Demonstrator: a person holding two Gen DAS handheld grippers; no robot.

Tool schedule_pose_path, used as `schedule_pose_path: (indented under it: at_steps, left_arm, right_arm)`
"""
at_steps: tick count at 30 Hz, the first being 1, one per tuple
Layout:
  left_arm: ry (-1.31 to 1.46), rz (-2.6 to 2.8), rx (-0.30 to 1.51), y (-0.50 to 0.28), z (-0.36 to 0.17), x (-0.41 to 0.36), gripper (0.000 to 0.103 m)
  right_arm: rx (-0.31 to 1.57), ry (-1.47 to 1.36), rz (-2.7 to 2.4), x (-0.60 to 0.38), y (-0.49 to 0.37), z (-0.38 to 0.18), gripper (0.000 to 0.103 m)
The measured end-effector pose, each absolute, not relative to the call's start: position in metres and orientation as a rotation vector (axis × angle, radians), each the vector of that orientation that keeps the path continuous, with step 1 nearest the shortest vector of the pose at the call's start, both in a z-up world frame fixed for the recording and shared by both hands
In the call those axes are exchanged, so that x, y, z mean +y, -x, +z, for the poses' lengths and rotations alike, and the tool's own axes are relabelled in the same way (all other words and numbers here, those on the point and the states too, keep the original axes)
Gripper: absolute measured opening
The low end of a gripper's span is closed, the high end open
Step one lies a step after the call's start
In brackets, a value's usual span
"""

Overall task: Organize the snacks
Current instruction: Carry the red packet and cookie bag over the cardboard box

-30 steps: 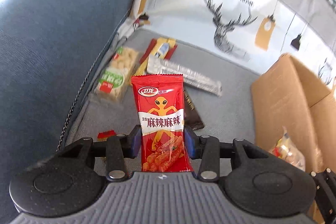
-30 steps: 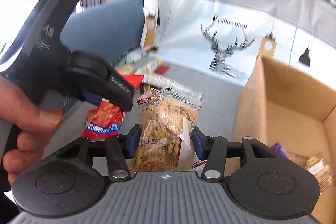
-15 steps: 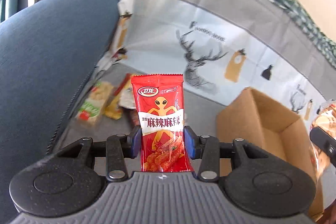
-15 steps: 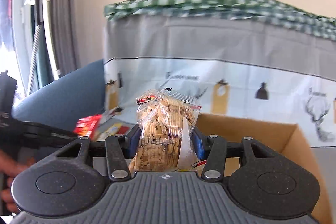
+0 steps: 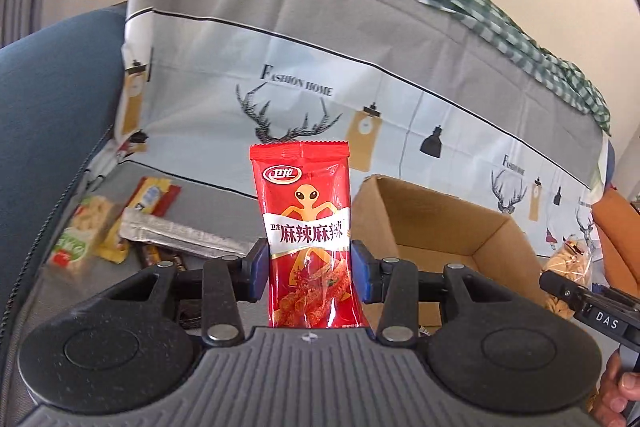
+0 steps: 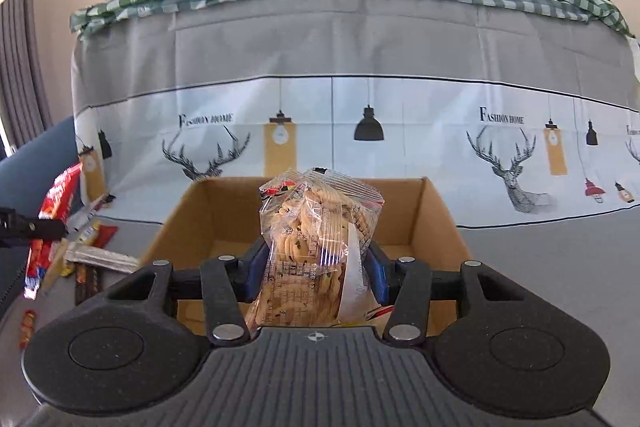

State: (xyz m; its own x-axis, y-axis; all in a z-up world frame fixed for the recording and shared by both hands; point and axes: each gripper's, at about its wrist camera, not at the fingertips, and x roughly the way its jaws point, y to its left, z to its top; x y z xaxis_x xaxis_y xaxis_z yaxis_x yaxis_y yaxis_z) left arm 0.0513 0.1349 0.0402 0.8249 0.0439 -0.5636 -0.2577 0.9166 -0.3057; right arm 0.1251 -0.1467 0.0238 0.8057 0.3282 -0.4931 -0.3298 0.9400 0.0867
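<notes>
Both grippers have swung from the loose snacks toward the open cardboard box (image 6: 436,211). Left gripper (image 5: 308,269) clamps an upright red spicy-strip packet (image 5: 306,227) printed with an orange alien; right gripper (image 6: 316,269) pinches a clear bag of chocolate-chip cookies (image 6: 316,251), upright before the box.

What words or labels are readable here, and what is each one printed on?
"卫龙" and "麻辣麻辣": red snack packet clamped in the left gripper.
"FASHION HOME": deer-print cloth behind the cardboard box.
"DAS": right gripper's body, seen from the left wrist.
Print on the clear cookie bag: too small to read.
Loose snacks on the seat: too blurred.
</notes>
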Motion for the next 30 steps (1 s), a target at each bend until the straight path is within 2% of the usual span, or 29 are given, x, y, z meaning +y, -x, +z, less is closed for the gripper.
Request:
schedule_pose_path:
  at_steps: [16, 30]
  left_arm:
    - [0.38, -0.007, 0.495, -0.072, 0.047, 0.094, 0.046]
    - [0.375, -0.081, 0.499, -0.073, 0.044, 0.065, 0.046]
  right_arm:
    - [0.523, 0.077, 0.325, -0.151, -0.134, 0.017, 0.052]
    - [0.52, 0.098, 0.312, -0.143, -0.134, 0.016, 0.052]
